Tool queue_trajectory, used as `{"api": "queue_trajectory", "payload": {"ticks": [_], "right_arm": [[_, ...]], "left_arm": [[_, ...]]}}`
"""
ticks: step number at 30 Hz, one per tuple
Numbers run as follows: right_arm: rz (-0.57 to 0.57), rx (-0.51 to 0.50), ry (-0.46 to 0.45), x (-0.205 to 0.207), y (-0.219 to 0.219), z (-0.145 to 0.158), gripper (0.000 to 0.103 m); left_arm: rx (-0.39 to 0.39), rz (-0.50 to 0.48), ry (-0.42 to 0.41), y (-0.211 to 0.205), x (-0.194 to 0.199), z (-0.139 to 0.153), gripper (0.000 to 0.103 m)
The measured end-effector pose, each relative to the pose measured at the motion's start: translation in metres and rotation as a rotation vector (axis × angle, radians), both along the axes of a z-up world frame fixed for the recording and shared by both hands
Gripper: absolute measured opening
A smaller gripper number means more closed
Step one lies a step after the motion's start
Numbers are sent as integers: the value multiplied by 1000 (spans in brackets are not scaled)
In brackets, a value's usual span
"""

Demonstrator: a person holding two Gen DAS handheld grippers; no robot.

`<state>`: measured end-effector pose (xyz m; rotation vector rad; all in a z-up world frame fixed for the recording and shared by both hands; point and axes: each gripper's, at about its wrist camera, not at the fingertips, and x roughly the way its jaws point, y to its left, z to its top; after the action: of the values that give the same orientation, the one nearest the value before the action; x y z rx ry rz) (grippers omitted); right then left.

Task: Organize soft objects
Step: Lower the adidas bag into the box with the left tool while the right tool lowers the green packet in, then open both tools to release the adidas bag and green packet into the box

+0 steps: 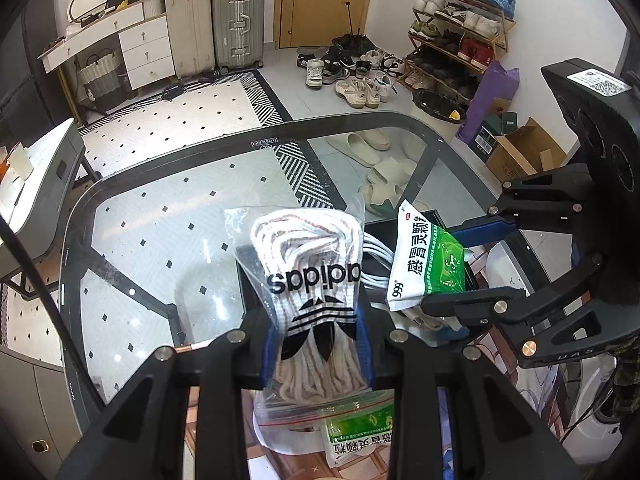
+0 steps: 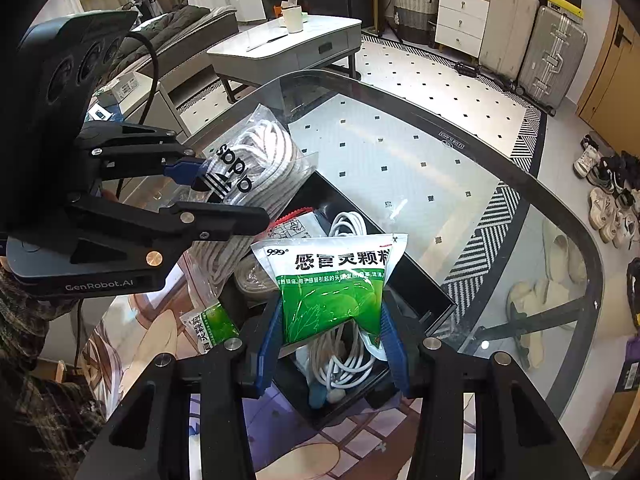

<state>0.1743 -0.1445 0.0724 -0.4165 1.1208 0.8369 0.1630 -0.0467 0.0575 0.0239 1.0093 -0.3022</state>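
Observation:
My left gripper (image 1: pixel 318 344) is shut on a clear adidas bag of white laces (image 1: pixel 308 276), held above the black box (image 1: pixel 248 276); it also shows in the right wrist view (image 2: pixel 248 164). My right gripper (image 2: pixel 330 340) is shut on a green and white medicine sachet (image 2: pixel 332 284), held over the black box (image 2: pixel 420 280). The same sachet shows in the left wrist view (image 1: pixel 428 264). White cables (image 2: pixel 344 360) lie inside the box. Another green sachet (image 2: pixel 210 324) and a second bag of laces (image 2: pixel 218 260) lie beside the box.
The box stands on a glass table (image 2: pixel 460 168) with a printed mat (image 2: pixel 132 332) at its near side. Beyond it are a white coffee table (image 2: pixel 288 44), suitcases (image 1: pixel 218 24), a shoe rack (image 1: pixel 456 32) and loose shoes on the floor.

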Motion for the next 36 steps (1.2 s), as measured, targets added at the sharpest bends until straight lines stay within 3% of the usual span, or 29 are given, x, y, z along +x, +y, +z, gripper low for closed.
{"api": "queue_trajectory", "payload": {"ticks": [16, 20, 24, 28, 30, 32, 36], "right_arm": [[10, -61, 24, 2, 10, -31, 46], [8, -81, 8, 2, 11, -31, 54], [1, -71, 9, 1, 8, -27, 55], [-7, -59, 4, -2, 4, -23, 64], [-11, -52, -5, -5, 1, -19, 71], [-16, -42, -9, -9, -2, -14, 75], [-34, -30, -27, -13, -11, -4, 82]], "left_arm": [[12, -14, 105, -14, 19, -38, 31], [-11, 3, 113, -11, 20, -40, 33], [-13, 5, 106, -10, 17, -37, 46], [-22, -9, 100, -13, 13, -33, 60], [-12, -12, 88, -16, 12, -31, 76], [-20, -12, 74, -16, 10, -27, 83], [-28, -12, 55, -15, 5, -18, 86]]}}
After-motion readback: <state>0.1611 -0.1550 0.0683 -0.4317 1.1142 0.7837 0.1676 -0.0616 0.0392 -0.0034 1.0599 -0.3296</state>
